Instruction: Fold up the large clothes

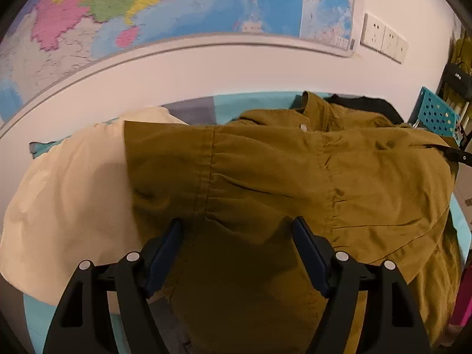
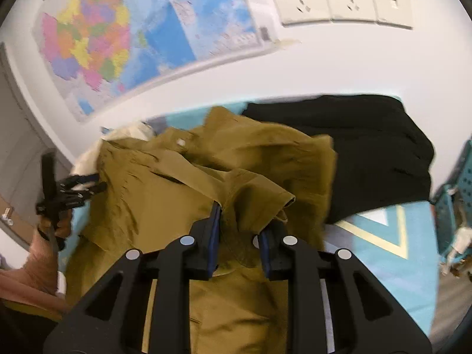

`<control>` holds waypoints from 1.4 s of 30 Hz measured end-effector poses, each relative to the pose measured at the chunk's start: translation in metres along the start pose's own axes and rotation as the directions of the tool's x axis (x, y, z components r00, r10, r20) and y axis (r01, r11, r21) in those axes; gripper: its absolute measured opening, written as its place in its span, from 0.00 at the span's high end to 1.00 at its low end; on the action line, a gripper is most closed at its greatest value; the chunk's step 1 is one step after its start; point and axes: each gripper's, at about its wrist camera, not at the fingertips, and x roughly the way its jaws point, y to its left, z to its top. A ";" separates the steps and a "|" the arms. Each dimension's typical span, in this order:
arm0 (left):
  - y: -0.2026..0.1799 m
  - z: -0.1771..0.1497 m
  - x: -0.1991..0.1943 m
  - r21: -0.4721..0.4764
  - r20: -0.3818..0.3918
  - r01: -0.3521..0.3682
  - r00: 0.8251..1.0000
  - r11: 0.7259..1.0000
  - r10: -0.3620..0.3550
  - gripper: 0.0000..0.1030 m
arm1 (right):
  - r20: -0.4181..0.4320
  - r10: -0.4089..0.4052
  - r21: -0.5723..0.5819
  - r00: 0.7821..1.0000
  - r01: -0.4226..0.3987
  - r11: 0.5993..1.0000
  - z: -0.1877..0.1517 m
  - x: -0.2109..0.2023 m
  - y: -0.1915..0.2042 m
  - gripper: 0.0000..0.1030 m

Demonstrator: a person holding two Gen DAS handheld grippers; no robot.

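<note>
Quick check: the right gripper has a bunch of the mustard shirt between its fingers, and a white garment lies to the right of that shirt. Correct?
Not quite. The garment to the right of the mustard shirt is black, as the right wrist view shows; the cream one lies on its left. The right gripper does have a bunch of the shirt between its fingers.

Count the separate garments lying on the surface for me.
3: an olive-brown shirt in the middle, a cream garment partly under its left edge, and a black garment behind it on the right. More may be hidden underneath.
</note>
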 end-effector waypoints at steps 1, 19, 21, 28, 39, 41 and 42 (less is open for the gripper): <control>-0.003 0.000 0.005 0.009 -0.003 -0.018 1.000 1.000 0.018 0.27 | -0.020 -0.022 0.026 1.000 0.023 0.999 -0.002 0.008 -0.006 0.51; -0.013 0.004 0.028 0.032 -0.014 -0.074 0.997 0.997 0.075 0.24 | 0.012 -0.063 -0.147 0.998 0.064 0.987 -0.013 0.068 0.035 0.44; -0.013 0.004 0.033 0.034 -0.023 -0.086 0.996 0.996 0.087 0.22 | -0.042 -0.100 -0.107 0.994 0.095 0.990 -0.015 0.093 0.018 0.55; -0.018 0.004 0.043 0.085 -0.020 -0.137 0.990 0.987 0.139 0.19 | 0.021 -0.059 -0.064 0.998 0.060 0.996 -0.021 0.067 0.021 0.50; -0.010 -0.008 0.003 0.091 0.102 -0.091 0.991 0.992 0.082 0.18 | -0.042 -0.040 -0.047 0.998 0.038 0.998 -0.038 0.083 0.021 0.52; -0.007 -0.015 -0.019 0.101 0.138 -0.091 0.987 0.991 0.076 0.18 | -0.016 -0.011 -0.042 1.000 0.011 0.999 -0.038 0.066 0.024 0.43; -0.006 -0.020 -0.031 0.108 0.153 -0.087 0.986 0.990 0.070 0.18 | 0.008 0.013 -0.036 1.000 -0.013 0.999 -0.041 0.052 0.025 0.40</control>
